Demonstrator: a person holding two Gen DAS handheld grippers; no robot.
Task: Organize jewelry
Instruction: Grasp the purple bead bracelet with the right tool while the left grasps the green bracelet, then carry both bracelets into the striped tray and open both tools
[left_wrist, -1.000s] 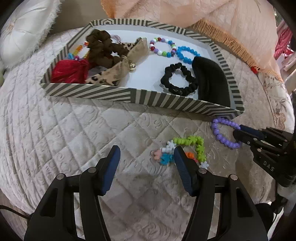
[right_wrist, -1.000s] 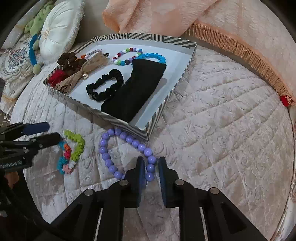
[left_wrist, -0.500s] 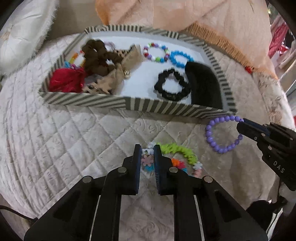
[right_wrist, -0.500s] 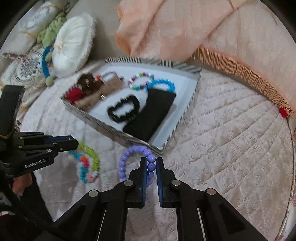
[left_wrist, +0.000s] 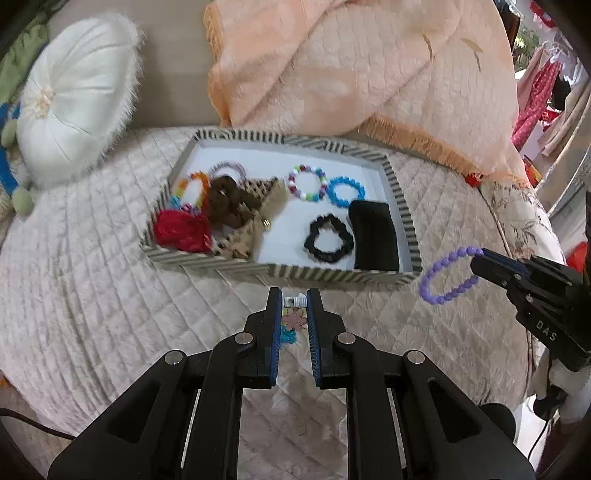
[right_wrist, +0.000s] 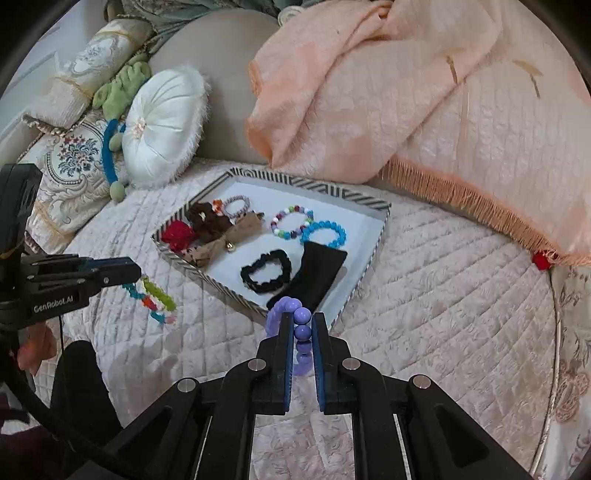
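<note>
The purple bead bracelet (right_wrist: 295, 325) is pinched in the closed right tongs (right_wrist: 300, 332), the multicolored charm bracelet (right_wrist: 153, 301) in the closed left tongs (left_wrist: 293, 306), both clear of the quilt (left_wrist: 92, 288). Just ahead, the striped tray (left_wrist: 280, 271) already holds several bracelets and scrunchies; these two seem all that remains.

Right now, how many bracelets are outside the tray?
2: the purple bracelet in the right gripper, the multicolored bracelet in the left gripper.

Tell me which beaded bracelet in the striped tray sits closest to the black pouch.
The solid blue bead bracelet. It lies right by the black pouch, near its upper end, while the multicoloured bead bracelet sits farther away, toward the tan bow.
</note>
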